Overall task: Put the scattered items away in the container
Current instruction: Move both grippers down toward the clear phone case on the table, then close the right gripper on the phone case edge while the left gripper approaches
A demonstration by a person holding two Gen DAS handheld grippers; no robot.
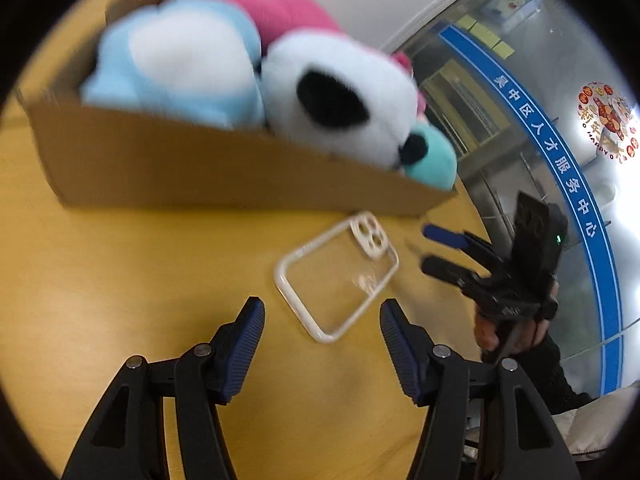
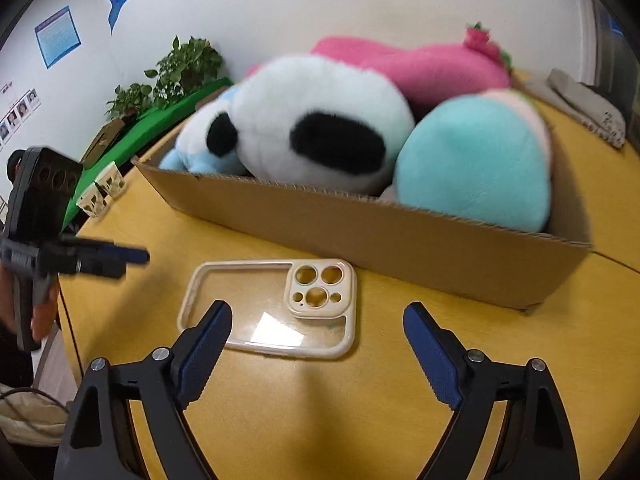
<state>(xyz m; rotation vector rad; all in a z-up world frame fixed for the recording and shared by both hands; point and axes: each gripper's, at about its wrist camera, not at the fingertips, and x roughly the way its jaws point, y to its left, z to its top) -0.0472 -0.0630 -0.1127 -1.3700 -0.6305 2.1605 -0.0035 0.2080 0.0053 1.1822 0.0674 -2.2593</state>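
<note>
Clear phone case flat on the bench, between both tools

The clear cream-rimmed plastic phone case [image 2: 268, 308] lies before the brown cardboard box [image 2: 360, 240] of plush toys, long axis along its wall; the right tool [image 2: 318, 330], wide open and empty, is judged nearer than the likewise open, empty left tool [image 1: 322, 322].

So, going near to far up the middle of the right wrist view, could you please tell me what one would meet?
Right claw → clear phone case on the yellow table → front wall of the cardboard box → panda plush → pink plush → white wall.
</note>
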